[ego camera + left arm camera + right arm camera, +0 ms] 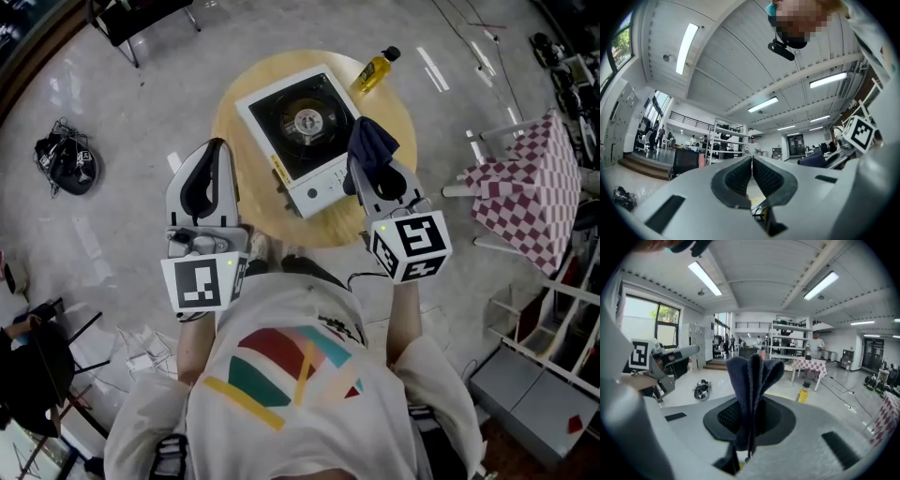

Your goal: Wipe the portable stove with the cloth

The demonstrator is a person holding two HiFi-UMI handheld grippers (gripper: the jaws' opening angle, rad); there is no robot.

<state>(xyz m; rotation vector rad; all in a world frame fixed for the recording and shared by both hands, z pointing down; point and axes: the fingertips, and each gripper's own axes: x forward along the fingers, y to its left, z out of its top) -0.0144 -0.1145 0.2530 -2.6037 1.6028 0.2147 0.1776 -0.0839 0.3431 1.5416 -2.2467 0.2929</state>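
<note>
— Grey floor is seen all round one round wooden table (pixel 255 214). What is counted on it?

— One stove (pixel 302 131) is counted, set near the middle: a white case, a black top, one burner. One yellow bottle (pixel 373 70) is seen at the far rim, apart from the stove. Whether it is on the table or on the floor beyond cannot be told.

— And the cloth?

— One dark blue cloth (pixel 369 142) is found. It is held above the stove's right edge, bunched and standing up from the right gripper (pixel 367 171), whose two jaws are pressed onto its folds.

— How is the left gripper (pixel 216 150) seen?

— It is held over the table's left rim, off the stove and well apart from the cloth. Its two jaws are brought together, and nothing is seen between them.

— Anything else on the floor?

— One checked table (pixel 530 187) is seen at the right, and one dark bundle (pixel 66 161) at the left.
</note>
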